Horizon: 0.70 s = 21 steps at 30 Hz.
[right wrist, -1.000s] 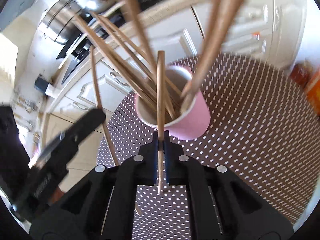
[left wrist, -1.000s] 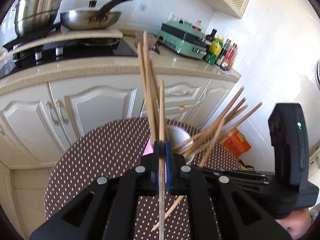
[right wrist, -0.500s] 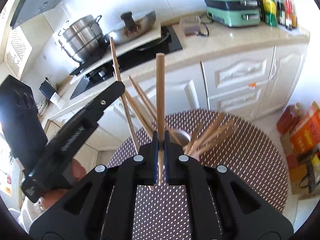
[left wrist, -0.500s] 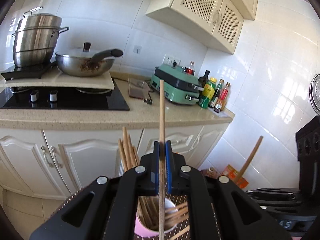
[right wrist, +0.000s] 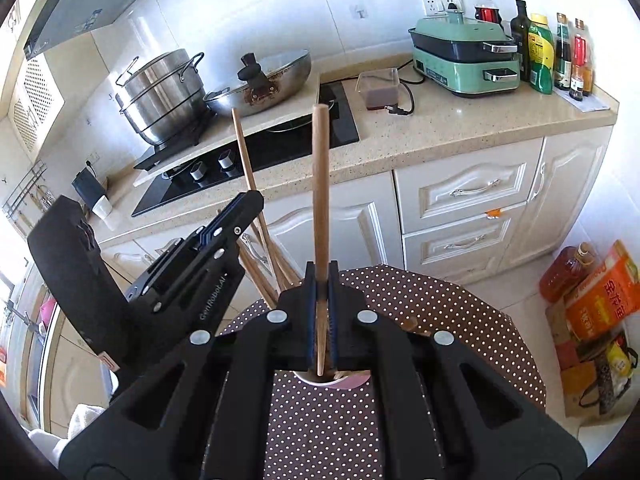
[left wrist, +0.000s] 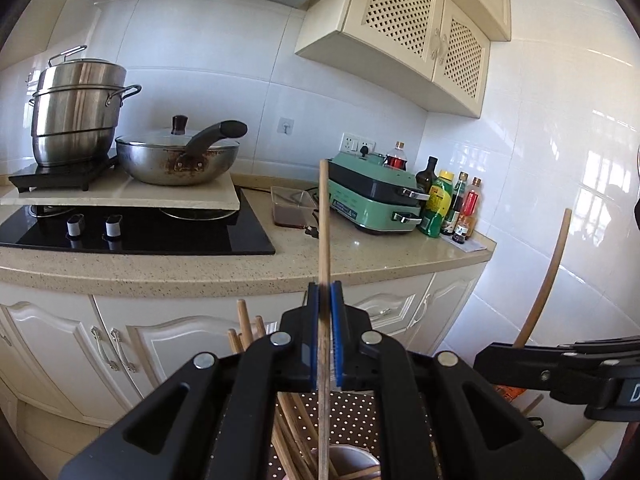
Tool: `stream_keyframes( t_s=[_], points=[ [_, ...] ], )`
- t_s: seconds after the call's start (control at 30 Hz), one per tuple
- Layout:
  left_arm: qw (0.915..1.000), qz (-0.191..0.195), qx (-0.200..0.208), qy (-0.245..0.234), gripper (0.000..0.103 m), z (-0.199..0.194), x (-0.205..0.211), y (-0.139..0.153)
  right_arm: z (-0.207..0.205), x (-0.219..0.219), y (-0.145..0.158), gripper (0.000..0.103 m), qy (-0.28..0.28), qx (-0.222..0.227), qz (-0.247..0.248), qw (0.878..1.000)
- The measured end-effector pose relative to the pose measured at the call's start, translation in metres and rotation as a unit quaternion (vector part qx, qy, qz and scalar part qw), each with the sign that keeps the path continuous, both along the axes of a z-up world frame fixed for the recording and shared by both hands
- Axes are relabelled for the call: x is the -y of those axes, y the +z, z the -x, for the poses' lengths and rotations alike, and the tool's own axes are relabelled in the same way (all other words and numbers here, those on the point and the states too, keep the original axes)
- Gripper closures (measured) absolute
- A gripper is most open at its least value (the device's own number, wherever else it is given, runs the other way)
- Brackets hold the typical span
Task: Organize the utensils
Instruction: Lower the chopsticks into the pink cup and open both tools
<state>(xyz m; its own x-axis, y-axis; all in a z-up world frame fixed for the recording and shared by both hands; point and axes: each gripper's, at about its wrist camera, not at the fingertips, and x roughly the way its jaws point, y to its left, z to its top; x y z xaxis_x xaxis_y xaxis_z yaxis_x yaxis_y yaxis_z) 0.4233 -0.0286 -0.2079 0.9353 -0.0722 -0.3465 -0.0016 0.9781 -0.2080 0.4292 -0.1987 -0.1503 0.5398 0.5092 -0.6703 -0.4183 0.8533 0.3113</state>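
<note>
My left gripper (left wrist: 325, 292) is shut on one wooden chopstick (left wrist: 324, 216) that stands upright between its blue pads. My right gripper (right wrist: 321, 270) is shut on another wooden chopstick (right wrist: 320, 184), also upright. Both are lifted above a pink cup (right wrist: 348, 381) on the round dotted table (right wrist: 460, 312); the cup holds several more chopsticks (left wrist: 244, 328). In the right wrist view the left gripper (right wrist: 248, 204) sits to the left with its chopstick (right wrist: 242, 148). The right gripper (left wrist: 496, 354) shows at the right edge of the left wrist view, holding its chopstick (left wrist: 548, 280).
Behind the table runs a counter (left wrist: 360, 256) with a black hob (left wrist: 140, 232), a steel pot (left wrist: 76, 112), a wok (left wrist: 176, 156), a green cooker (left wrist: 372, 196) and bottles (left wrist: 448, 204). Boxes and an oil bottle (right wrist: 568, 272) stand on the floor at the right.
Both grippers rose with their chopsticks, clear of the cup. The left view tilted up from the table to the counter and wall; the cup has dropped to the bottom edge in both views.
</note>
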Motion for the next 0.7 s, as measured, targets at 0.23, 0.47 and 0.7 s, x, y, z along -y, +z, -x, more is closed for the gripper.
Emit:
stream_keyframes(
  t_s=[0.23,0.47,0.7],
  points=[
    [0.9998,-0.011,-0.017,0.004,0.097,0.009,0.005,-0.018,-0.003,-0.009,-0.016,0.098,0.017,-0.006,0.018,1.0],
    [0.999,-0.011,-0.041,0.011,0.097,0.029,0.0,-0.031,0.005,-0.018,-0.023,0.097,0.031,0.004,0.033,0.999],
    [0.998,-0.014,-0.061,0.01,0.097,0.049,-0.001,-0.043,0.021,-0.027,-0.023,0.097,0.043,0.033,0.058,0.997]
  ],
)
